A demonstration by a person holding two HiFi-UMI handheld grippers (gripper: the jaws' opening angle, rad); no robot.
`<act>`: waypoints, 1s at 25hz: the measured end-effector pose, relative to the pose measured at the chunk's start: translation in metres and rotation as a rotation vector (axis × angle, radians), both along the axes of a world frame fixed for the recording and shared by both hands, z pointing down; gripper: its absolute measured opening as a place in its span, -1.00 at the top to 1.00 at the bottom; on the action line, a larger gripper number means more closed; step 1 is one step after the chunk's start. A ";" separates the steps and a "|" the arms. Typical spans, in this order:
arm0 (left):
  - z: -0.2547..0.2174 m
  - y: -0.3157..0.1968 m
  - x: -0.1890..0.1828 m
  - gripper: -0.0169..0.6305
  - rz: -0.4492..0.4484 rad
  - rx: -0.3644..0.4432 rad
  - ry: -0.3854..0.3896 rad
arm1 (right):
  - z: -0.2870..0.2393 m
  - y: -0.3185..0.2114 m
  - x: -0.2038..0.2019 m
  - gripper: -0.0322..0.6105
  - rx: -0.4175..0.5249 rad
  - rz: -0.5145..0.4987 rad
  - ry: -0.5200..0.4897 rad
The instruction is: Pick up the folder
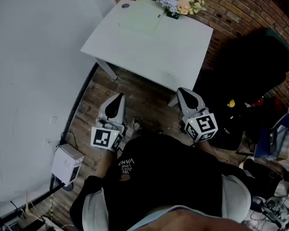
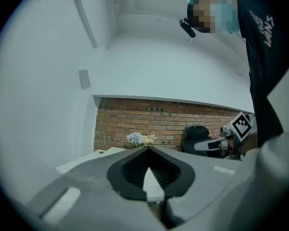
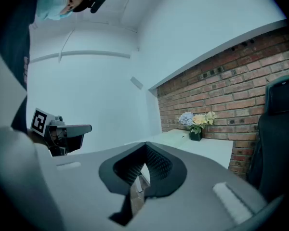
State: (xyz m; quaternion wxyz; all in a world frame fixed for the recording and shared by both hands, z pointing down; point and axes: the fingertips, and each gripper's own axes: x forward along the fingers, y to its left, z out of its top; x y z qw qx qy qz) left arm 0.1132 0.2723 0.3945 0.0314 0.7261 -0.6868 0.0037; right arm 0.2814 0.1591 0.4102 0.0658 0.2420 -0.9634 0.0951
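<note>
Left gripper (image 1: 117, 99) and right gripper (image 1: 184, 93) are hovering pressed together, empty; folder (image 1: 143, 17) is lying untouched at twelve o'clock.

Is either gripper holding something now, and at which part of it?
Nothing is held. The left gripper and right gripper are both shut and empty; the folder lies on the table.

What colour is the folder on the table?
The folder is pale green, best seen in the head view.
</note>
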 end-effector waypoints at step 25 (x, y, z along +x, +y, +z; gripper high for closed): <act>0.002 -0.027 -0.094 0.95 0.038 0.022 0.040 | 0.003 -0.030 -0.077 0.91 -0.050 0.116 -0.078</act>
